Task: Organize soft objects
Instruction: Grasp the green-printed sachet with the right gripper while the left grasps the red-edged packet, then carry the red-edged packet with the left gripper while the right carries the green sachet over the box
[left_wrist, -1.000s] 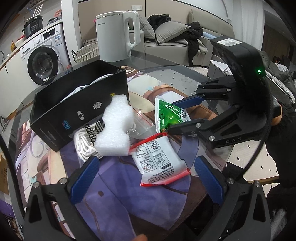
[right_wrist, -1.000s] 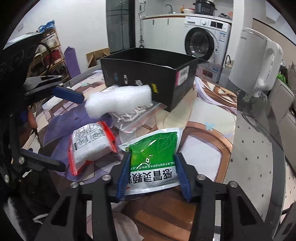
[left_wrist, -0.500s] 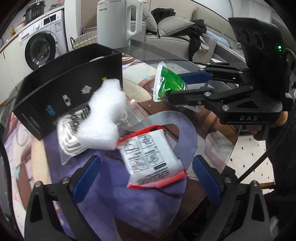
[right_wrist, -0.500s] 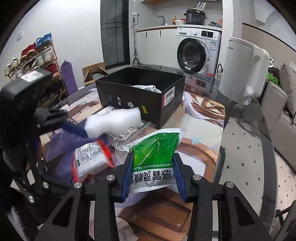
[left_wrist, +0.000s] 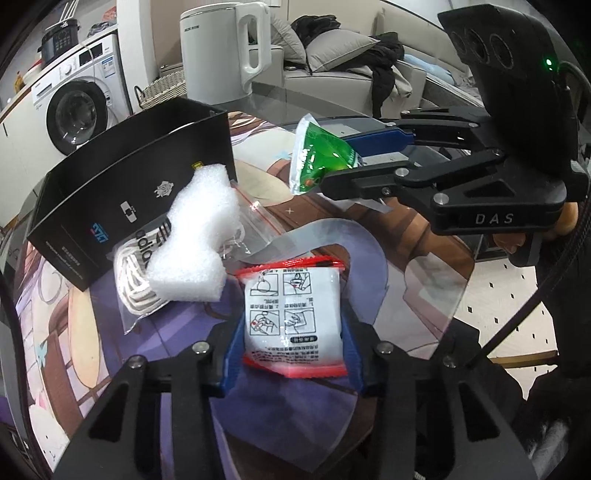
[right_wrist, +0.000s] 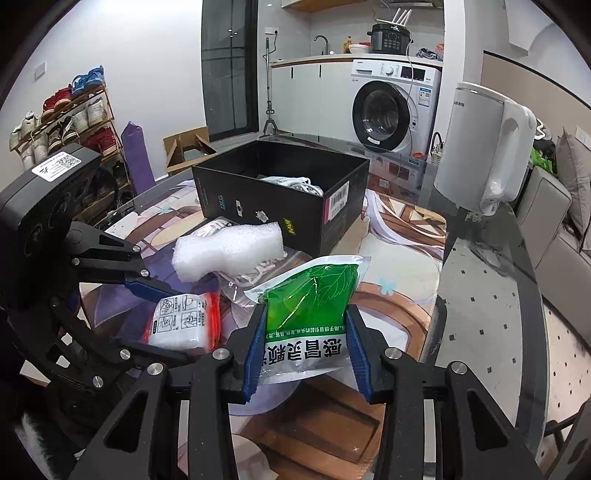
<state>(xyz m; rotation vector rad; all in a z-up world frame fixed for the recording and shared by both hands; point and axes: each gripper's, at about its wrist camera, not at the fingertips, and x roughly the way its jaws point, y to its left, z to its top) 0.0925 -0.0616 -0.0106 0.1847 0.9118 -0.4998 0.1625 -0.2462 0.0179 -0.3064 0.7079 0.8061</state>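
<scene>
Now both grippers grip pouches: the right gripper (right_wrist: 306, 354) lifts the green pouch (right_wrist: 310, 306) nearer the black box (right_wrist: 280, 195) ahead, the left gripper (left_wrist: 291, 354) pinches the red-edged packet (left_wrist: 293, 314) on the surface.

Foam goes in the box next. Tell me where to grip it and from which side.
Grip the foam across its narrow waist, coming from above. It lies flat on the bagged cord with its top clear, and the box stands close behind it.

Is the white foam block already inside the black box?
No, the white foam block lies on the table outside the black box, against its front wall and on top of a clear zip bag.
</scene>
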